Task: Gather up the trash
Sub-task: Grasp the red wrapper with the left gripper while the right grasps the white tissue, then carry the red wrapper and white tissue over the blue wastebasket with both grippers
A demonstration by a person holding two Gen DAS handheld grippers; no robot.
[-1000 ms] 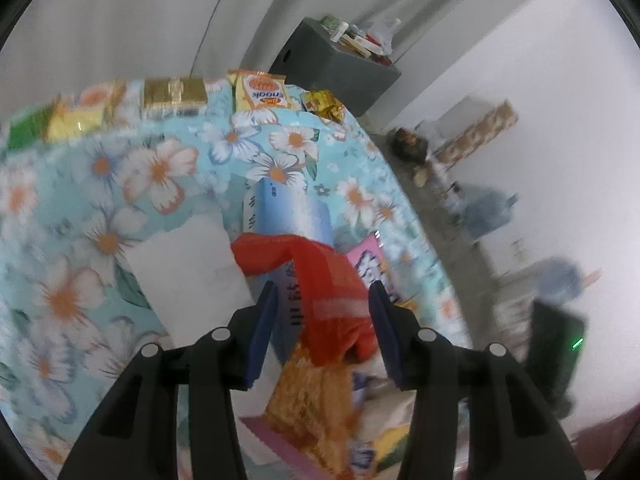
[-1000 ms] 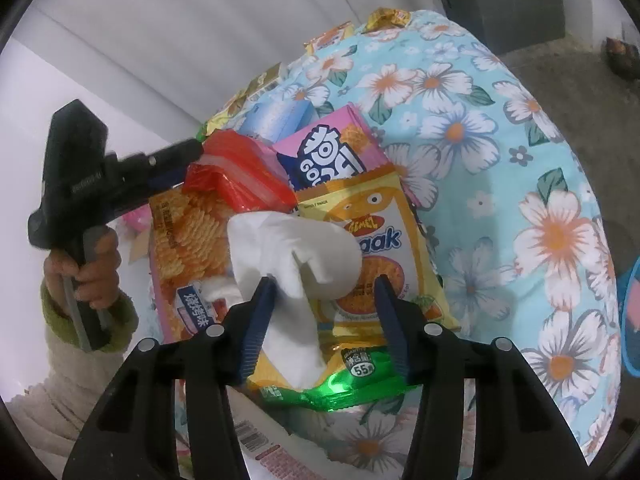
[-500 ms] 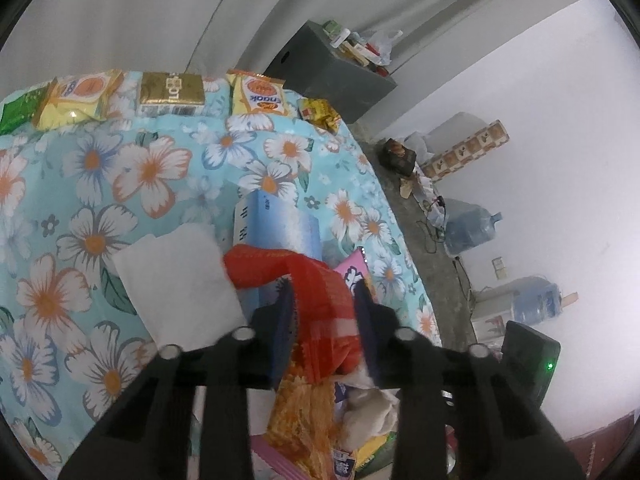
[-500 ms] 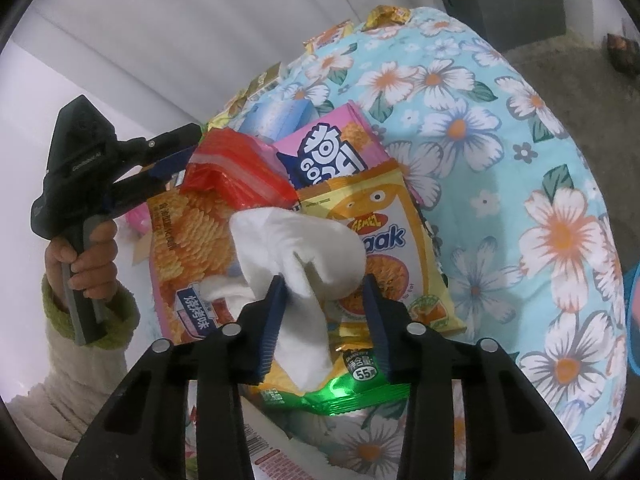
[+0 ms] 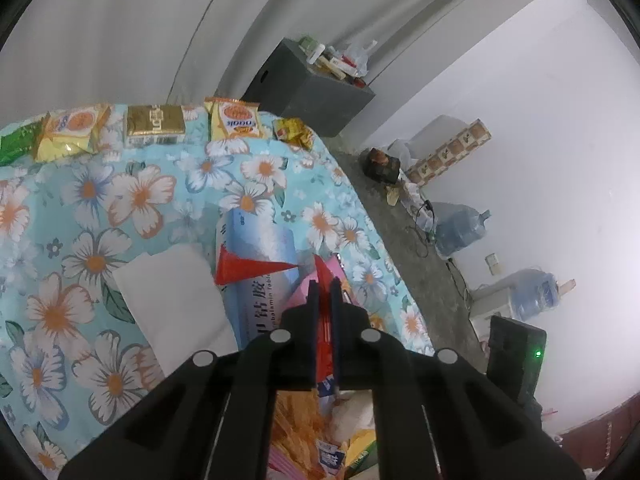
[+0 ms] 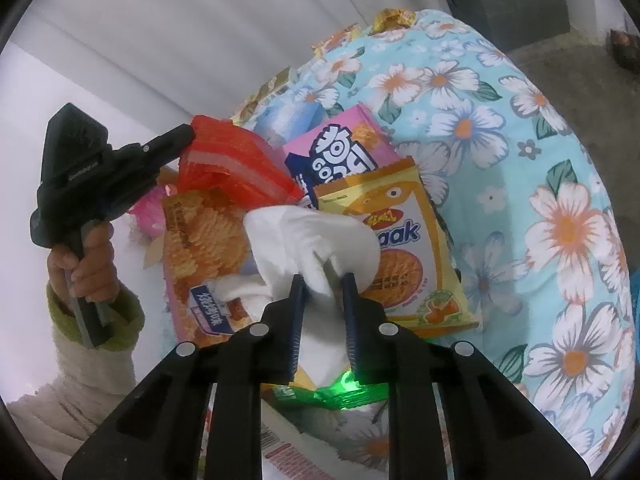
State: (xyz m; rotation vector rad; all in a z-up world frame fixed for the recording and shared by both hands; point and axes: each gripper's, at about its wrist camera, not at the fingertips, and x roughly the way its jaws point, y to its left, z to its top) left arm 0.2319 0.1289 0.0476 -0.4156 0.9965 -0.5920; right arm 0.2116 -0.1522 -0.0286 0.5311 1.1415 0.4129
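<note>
Pinching a red plastic bag (image 5: 256,266) between its two fingers, the left tool (image 5: 325,286) has its jaws pressed together on the thin plastic, and the bag hangs stretched out ahead of its tips. In the right wrist view the same tool (image 6: 188,136) comes in from the left side, held by a hand (image 6: 86,260) in a pale sleeve with a green cuff, and the bag (image 6: 236,168) spreads out from its tip over the pile of trash.

The right tool (image 6: 323,280) has a crumpled white tissue (image 6: 316,236) between its fingers. The jaws are closing and both pads already press into the tissue, which bulges out above the tips.

Under and around the tissue lies a heap of wrappers on the surface with a light blue flowered cloth (image 6: 540,160). Just left of the right tool is an orange snack packet (image 6: 204,240) showing wavy chips. Just right of it lies a yellow snack packet (image 6: 404,248) with an orange disc on it. Beyond its tips lies a pink packet (image 6: 340,152) with dark blue letters, and farther on a light blue box (image 6: 288,118). Below its fingers a green wrapper (image 6: 344,394) shines.

In the left wrist view a flat white tissue (image 5: 172,300) lies to the left of the left tool, beside the blue box (image 5: 256,240). Far ahead, more snack packets (image 5: 234,124) lie in a row along the far edge of the surface.
</note>
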